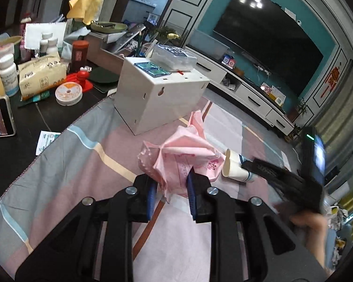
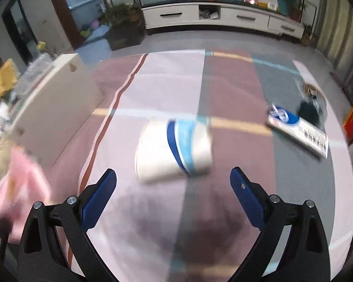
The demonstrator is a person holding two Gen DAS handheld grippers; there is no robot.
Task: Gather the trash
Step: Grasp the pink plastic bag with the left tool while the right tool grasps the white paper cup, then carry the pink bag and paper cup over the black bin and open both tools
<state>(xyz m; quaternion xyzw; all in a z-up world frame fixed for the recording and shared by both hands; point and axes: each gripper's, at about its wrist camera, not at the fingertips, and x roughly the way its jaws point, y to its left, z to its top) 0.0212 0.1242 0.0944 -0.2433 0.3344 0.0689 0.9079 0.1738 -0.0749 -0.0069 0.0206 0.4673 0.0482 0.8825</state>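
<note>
My left gripper is shut on a crumpled pink plastic bag, held a little above the striped cloth. Just right of the bag lies a white paper cup with blue stripes, on its side. My right gripper shows there as a dark blur beside the cup. In the right wrist view the same cup lies on the cloth just ahead of my right gripper, whose blue pads stand wide open with nothing between them. The pink bag blurs at the left edge.
A white box stands on the cloth behind the bag. A flat blue-and-white packet and a dark object lie to the right. Bottles, a tissue pack and a tape roll crowd the dark table on the left.
</note>
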